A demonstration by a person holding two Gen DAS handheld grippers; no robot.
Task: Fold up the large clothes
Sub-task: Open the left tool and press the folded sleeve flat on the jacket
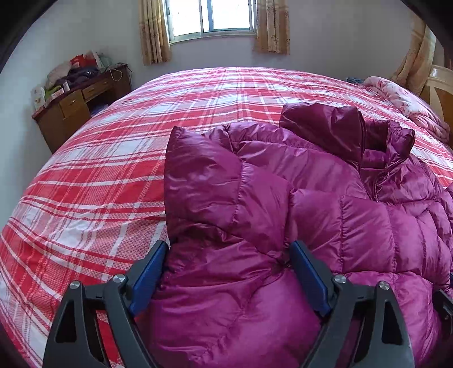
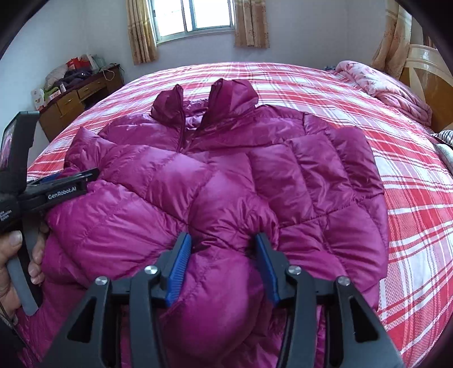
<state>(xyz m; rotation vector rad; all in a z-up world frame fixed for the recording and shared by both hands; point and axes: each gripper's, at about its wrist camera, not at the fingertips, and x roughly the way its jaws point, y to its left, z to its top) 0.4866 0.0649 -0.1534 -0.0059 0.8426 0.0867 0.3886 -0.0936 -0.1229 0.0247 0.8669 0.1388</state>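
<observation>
- Magenta, shiny quilted fabric filled both views: a puffer jacket (image 2: 215, 181) lay spread on a bed (image 1: 93, 175) covered in a red and white plaid sheet.
- The left gripper (image 1: 229, 249) had its blue-padded fingers (image 1: 148, 273) set well apart, with a thick fold of the jacket bulging between them; both pads touched the fabric, one on each side.
- Ahead of the left gripper and off to its right, the jacket's collar (image 1: 365, 141) stood up, part unzipped.
- The right gripper (image 2: 223, 240) likewise straddled a puffed ridge of the jacket, its blue pads (image 2: 178, 269) pressing into the fabric from either side.
- Straight ahead of the right gripper, the jacket's zip ran toward the collar.
- To the right gripper's left, the left gripper's black body appeared, held by a bare hand (image 2: 17, 260).
- Far ahead and left of both grippers stood a wooden desk (image 1: 73, 110) piled with clutter; a curtained window (image 2: 195, 17) sat beyond the bed.
- A pink quilt (image 2: 388, 87) lay bunched far ahead to the right, near the headboard.
</observation>
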